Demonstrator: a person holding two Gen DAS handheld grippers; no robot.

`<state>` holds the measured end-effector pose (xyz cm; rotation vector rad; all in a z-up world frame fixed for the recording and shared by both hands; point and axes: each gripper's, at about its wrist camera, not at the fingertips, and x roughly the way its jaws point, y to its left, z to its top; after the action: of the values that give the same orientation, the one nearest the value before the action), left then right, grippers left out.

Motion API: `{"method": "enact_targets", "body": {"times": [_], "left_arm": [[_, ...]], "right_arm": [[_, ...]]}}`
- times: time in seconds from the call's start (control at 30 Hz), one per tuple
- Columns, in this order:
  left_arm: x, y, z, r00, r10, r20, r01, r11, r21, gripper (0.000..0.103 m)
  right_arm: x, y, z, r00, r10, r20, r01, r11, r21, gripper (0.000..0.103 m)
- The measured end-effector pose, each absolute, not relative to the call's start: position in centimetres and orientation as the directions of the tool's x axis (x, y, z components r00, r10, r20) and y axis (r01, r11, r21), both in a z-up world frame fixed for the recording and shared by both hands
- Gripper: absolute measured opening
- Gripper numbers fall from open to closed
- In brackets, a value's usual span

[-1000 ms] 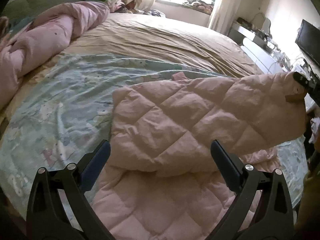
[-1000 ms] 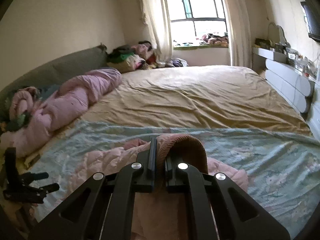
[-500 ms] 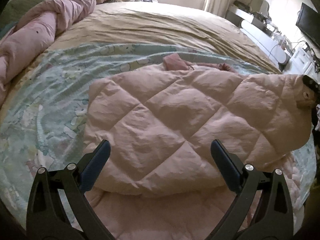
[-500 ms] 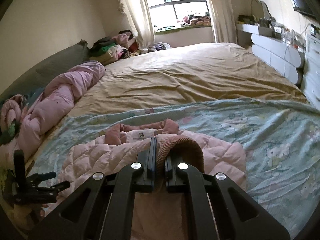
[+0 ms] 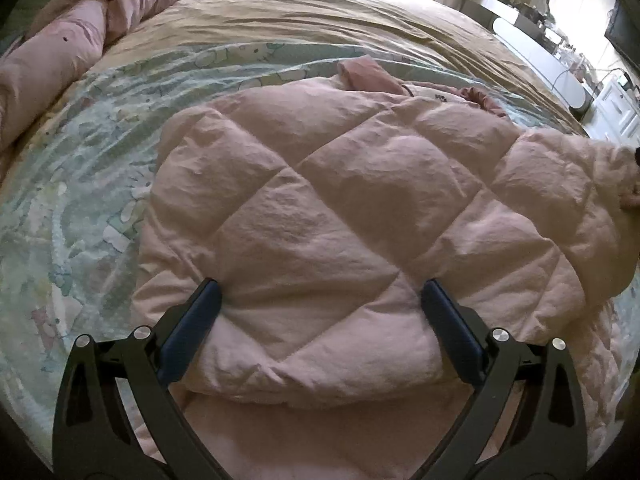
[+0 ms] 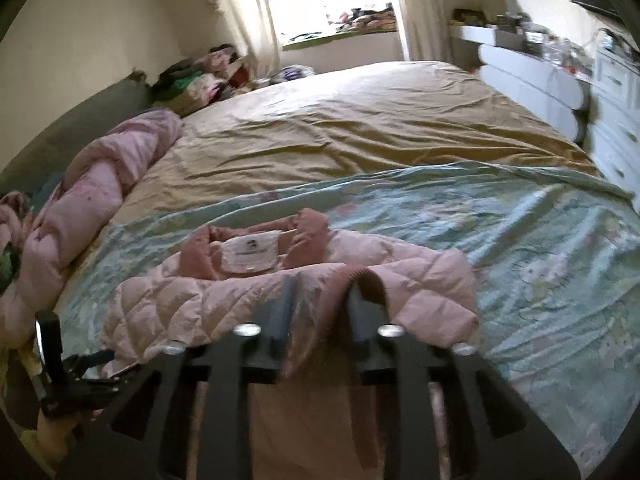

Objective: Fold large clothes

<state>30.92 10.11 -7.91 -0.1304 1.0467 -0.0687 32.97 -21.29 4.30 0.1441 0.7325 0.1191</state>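
A pink quilted jacket (image 5: pixel 340 200) lies on the bed, its lower part folded up over itself. My left gripper (image 5: pixel 320 296) stands wide open over the near fold, one blue finger (image 5: pixel 200 312) on each side of the puffed fabric. In the right wrist view the jacket (image 6: pixel 168 296) shows its collar and white label (image 6: pixel 250 254). My right gripper (image 6: pixel 320 292) is opening, and the ribbed pink cuff (image 6: pixel 360 276) still lies between its parted jaws. The left gripper (image 6: pixel 60 364) appears at the lower left of that view.
A rolled pink duvet (image 5: pixel 60 52) lies along the left side of the bed. A patterned teal sheet (image 5: pixel 80 160) is under the jacket, with a tan sheet (image 6: pixel 360 120) beyond it. White drawers (image 6: pixel 616 120) stand to the right, clothes pile by the window.
Both grippers sank toward the bed and the folded jacket part came down flat. The right jaws, shut on the cuff before, have parted.
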Motion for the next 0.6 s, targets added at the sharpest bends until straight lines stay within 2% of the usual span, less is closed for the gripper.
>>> {"method": "enact_targets", "body": {"times": [0.13, 0.2, 0.27, 0.47, 0.6], "left_arm": [[31.0, 10.2, -8.2, 0.498, -0.129, -0.858, -0.005, 0.988, -0.152, 0.095], [30.9, 10.1, -8.2, 0.504, -0.126, -0.854, -0.005, 0.989, -0.150, 0.095], [30.9, 10.1, -8.3, 0.507, -0.126, -0.853, -0.006, 0.989, -0.150, 0.095], [30.8, 10.1, -8.2, 0.509, -0.125, -0.852, -0.004, 0.989, -0.147, 0.095], [30.8, 10.1, -8.3, 0.511, -0.128, -0.850, -0.004, 0.989, -0.151, 0.095]], "right_arm": [[31.9, -21.5, 4.8, 0.774, 0.108, -0.624, -0.029, 0.990, 0.135, 0.046], [31.9, -20.8, 4.6, 0.772, 0.123, -0.623, -0.053, 0.990, 0.130, 0.053], [31.9, -19.8, 4.4, 0.768, 0.132, -0.626, -0.080, 0.991, 0.111, 0.055], [32.4, -13.9, 1.8, 0.697, 0.201, -0.688, -0.237, 0.971, 0.043, 0.064], [33.1, -11.8, -0.5, 0.647, 0.203, -0.735, -0.266, 0.963, 0.032, 0.064]]}}
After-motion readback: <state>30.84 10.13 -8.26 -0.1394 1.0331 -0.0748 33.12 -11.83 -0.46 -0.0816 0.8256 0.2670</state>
